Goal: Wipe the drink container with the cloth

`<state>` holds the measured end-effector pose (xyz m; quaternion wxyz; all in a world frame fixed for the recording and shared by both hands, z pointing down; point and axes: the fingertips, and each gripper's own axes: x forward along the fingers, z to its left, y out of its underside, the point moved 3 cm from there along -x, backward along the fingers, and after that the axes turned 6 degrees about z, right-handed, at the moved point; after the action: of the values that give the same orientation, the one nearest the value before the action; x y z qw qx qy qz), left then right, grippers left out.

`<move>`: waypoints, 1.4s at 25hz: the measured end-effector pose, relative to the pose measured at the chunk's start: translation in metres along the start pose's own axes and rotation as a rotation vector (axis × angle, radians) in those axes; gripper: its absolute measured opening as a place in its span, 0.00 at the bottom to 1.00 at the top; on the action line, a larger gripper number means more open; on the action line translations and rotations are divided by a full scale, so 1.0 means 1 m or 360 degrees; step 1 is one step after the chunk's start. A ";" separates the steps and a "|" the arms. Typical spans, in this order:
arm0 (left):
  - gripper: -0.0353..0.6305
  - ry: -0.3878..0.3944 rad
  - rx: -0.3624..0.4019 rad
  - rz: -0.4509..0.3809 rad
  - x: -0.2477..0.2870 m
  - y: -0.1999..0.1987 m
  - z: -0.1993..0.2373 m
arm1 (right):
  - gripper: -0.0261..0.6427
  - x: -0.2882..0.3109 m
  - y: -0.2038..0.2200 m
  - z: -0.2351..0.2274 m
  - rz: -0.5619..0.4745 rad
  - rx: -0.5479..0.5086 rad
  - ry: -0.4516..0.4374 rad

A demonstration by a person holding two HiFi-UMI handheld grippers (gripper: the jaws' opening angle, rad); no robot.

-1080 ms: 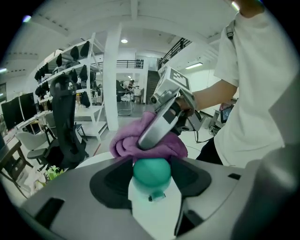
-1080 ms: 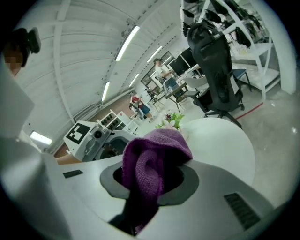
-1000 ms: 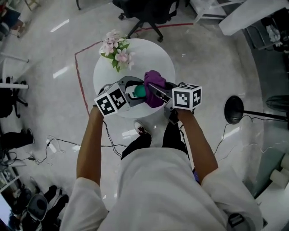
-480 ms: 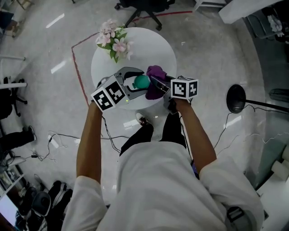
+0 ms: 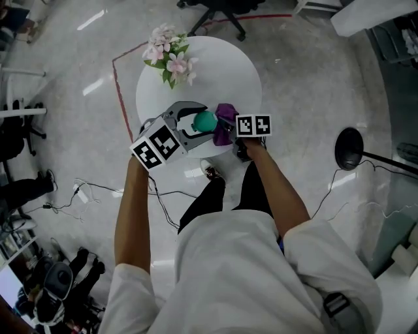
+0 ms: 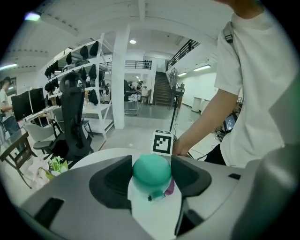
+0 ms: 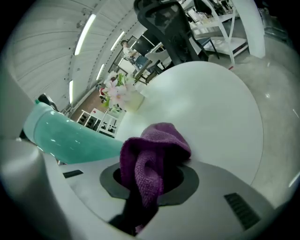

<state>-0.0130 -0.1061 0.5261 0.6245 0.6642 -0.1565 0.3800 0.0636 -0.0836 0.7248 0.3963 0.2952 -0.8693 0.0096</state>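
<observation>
A drink container with a teal lid and white body is clamped between the jaws of my left gripper, held above the near edge of the round white table. In the right gripper view its teal part shows at the left. My right gripper is shut on a purple cloth, which bunches up between its jaws. The cloth sits right beside the container; a bit of purple shows behind the bottle. Whether they touch I cannot tell.
A bunch of pink flowers stands at the table's far left. A black office chair is beyond the table. A black lamp base and cables lie on the floor at the right. Red tape marks the floor.
Both grippers have shifted slightly on the table's near side. The right gripper has turned and drawn in closer to the container with the cloth. The container stays held.
</observation>
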 end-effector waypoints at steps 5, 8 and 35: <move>0.47 -0.0040 -0.0052 0.0042 0.002 0.003 0.002 | 0.19 0.004 -0.001 -0.005 0.0042 0.0007 -0.0012; 0.51 -0.0075 -0.0123 0.0039 0.001 0.008 0.000 | 0.19 -0.018 -0.008 0.006 0.0013 -0.0072 -0.0031; 0.08 -0.1714 -0.0651 -0.0660 -0.245 -0.090 0.039 | 0.19 -0.298 -0.187 0.289 -0.0824 -0.1837 -0.0029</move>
<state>-0.1014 -0.1928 0.2929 0.6334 0.6462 -0.3875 -0.1764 0.1160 -0.1594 0.2789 0.4737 0.2348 -0.6382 -0.5596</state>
